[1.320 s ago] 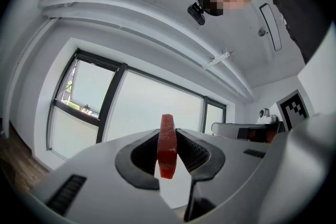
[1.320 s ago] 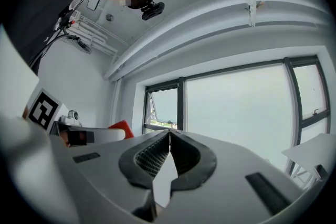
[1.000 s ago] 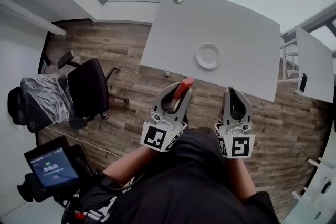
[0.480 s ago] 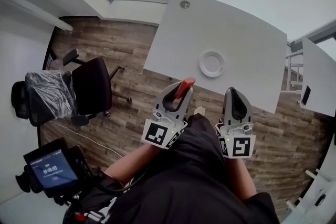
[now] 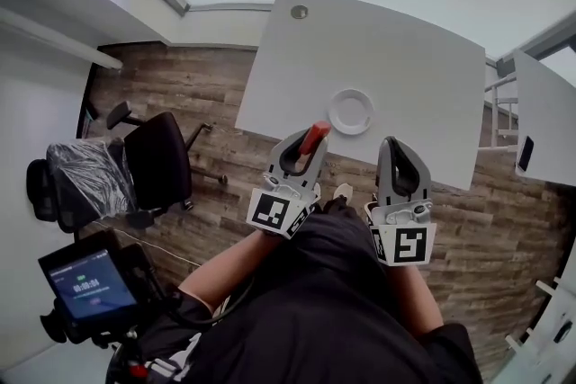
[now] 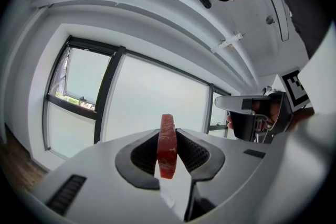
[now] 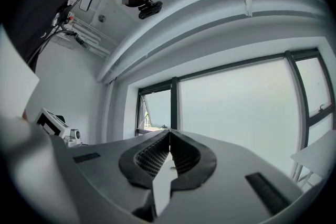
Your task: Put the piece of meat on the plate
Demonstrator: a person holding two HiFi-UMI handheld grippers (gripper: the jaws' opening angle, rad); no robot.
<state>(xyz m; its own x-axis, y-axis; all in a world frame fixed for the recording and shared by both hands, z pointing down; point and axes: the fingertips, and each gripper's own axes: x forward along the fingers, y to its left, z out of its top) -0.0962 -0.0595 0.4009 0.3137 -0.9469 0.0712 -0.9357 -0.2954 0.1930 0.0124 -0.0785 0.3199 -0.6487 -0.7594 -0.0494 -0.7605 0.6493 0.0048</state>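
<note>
**A:** What room was there, left to right?

**B:** A black office chair (image 5: 153,156) stood on the wood floor (image 5: 216,94) at the left, well apart from the white table (image 5: 396,40). The table's near edge slanted across the middle, with floor open before it. A second table (image 5: 544,112) sat at the far right.

**A:** Where was the meat?

**B:** The piece of meat (image 5: 314,137) was in the air at the table's near edge, near the plate (image 5: 351,111) but apart from it. A thin red slab, edge-on and upright from the left gripper view, it jutted past the jaw tips toward the plate.

**A:** And the jaws?

**B:** The left gripper (image 5: 304,150) was clamped on the meat, jaws narrowly apart. The right gripper (image 5: 393,145) was pressed together, empty, beside the plate's right.
</note>
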